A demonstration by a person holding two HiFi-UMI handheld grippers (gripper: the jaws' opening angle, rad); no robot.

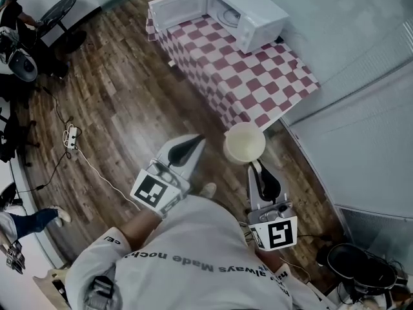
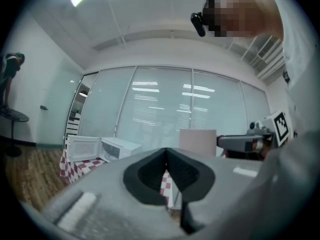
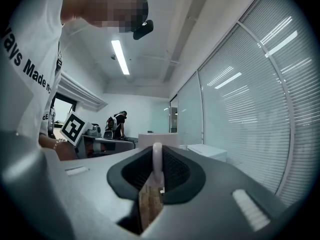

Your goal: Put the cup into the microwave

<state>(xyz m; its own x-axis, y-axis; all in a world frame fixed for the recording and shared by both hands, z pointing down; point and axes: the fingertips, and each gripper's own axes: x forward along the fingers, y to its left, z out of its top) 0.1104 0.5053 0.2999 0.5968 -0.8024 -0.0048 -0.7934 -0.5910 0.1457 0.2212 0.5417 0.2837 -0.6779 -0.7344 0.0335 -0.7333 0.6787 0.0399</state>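
Floor [image 1: 122,115]: brown wood planks | Table [image 1: 258,82]: red-and-white checked cloth, white open-door microwave [image 1: 248,15] on top | Right gripper [image 1: 257,166]: clamping rim of cream round cup [image 1: 244,143] | Left gripper [image 1: 197,141]: jaws together, empty

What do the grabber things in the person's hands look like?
Both the left gripper and the right gripper are light grey wedges with black padded jaws. Each carries a white cube with black square markers. The person wears a white shirt with dark lettering.
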